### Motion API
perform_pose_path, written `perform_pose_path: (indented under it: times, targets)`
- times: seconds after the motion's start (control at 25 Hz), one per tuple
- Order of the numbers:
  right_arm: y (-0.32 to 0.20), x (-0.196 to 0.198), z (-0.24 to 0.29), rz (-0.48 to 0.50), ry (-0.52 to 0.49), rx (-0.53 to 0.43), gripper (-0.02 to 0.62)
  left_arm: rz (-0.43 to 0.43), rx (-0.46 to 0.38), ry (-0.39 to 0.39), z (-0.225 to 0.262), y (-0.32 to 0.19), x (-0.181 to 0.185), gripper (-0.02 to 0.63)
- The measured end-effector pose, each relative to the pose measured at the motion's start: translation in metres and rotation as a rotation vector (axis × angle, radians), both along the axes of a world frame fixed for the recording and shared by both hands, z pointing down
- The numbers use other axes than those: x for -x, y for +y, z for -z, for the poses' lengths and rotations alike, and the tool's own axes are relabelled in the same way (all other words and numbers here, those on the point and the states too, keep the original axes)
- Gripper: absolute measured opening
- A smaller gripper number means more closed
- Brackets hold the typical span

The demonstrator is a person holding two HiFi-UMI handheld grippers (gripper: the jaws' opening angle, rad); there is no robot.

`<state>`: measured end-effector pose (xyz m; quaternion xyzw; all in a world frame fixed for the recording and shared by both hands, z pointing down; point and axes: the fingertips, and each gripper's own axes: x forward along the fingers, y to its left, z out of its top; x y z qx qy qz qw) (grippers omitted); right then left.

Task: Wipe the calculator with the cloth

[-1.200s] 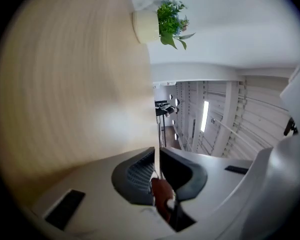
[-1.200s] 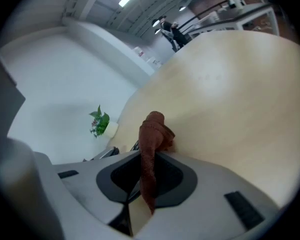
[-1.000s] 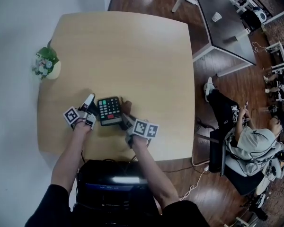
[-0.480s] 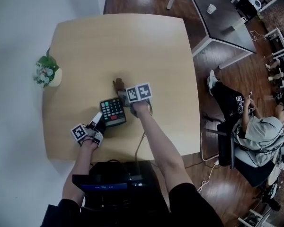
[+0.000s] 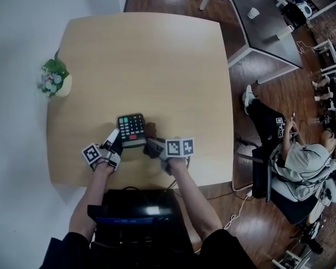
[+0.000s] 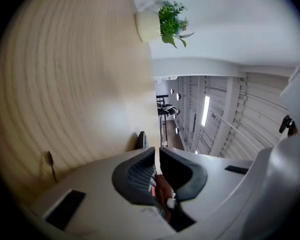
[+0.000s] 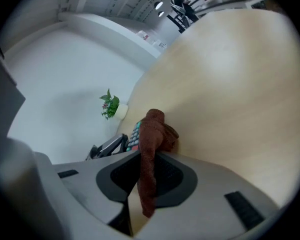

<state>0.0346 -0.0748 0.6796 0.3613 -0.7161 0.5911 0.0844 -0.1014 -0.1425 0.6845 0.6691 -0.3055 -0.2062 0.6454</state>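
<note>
So the calculator (image 5: pixel 131 130) sits keys up near the front edge of the light wood table (image 5: pixel 157 60), a bit left of the middle. The left gripper (image 5: pixel 113 143) comes at it from the near-left corner. In the left gripper view there's only a thin slit between the pads, with the calculator's edge and a bit of red showing in it, so it looks clamped on that corner, with one jaw on the table side and one on top. The right gripper (image 5: pixel 152 145) has its jaws closed on the brown cloth (image 5: pixel 151 129). A strip of it runs down between the pads and the bunched end sticks out past the tips. That bunched end sits right against the calculator's right side, down at the table, and I can't tell if it's actually on the keys. Both grippers are low and close together, one on each side of the calculator. A little potted plant (image 5: pixel 56 77) stands at the table's left edge, well apart from all this.
</note>
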Motion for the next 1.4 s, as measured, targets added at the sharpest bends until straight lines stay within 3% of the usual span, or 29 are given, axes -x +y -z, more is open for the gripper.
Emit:
perform_pose_path:
  times: [0.12, 0.28, 0.36, 0.48, 0.6, 0.84, 0.92, 1.04, 1.24, 1.4]
  targets:
    - [0.001, -0.010, 0.004, 0.000, 0.027, -0.020, 0.069, -0.001, 0.007, 0.014, 0.000, -0.001, 0.002, 0.023]
    - [-0.082, -0.016, 0.012, -0.033, 0.105, -0.178, 0.069, 0.001, 0.000, 0.013, -0.002, -0.003, 0.005, 0.023]
    - [-0.112, -0.011, 0.003, 0.011, 0.151, -0.205, 0.069, 0.002, -0.005, 0.008, -0.002, -0.001, 0.003, 0.023]
    - [-0.119, 0.002, -0.013, 0.096, 0.171, -0.170, 0.071, 0.008, 0.001, 0.012, -0.001, 0.001, 0.000, 0.021]
    - [-0.096, 0.003, -0.006, 0.075, 0.115, -0.139, 0.071, 0.009, 0.004, -0.005, -0.002, 0.001, -0.001, 0.014]
    - [-0.002, -0.002, 0.006, -0.163, -0.137, -0.023, 0.069, 0.013, 0.009, 0.006, 0.000, 0.001, 0.001, 0.014]
    - [0.030, 0.000, 0.007, -0.176, -0.178, 0.012, 0.069, 0.008, 0.008, 0.011, -0.001, 0.000, 0.000, 0.014]
    - [0.026, -0.009, 0.006, -0.168, -0.118, -0.019, 0.069, 0.000, 0.005, 0.012, -0.004, -0.001, 0.003, 0.014]
    - [-0.090, -0.023, 0.012, -0.113, 0.082, -0.204, 0.069, -0.002, -0.003, 0.016, -0.006, -0.002, 0.004, 0.008]
    - [-0.115, -0.006, -0.007, 0.022, 0.130, -0.153, 0.071, 0.000, 0.003, 0.010, -0.005, 0.003, -0.001, 0.006]
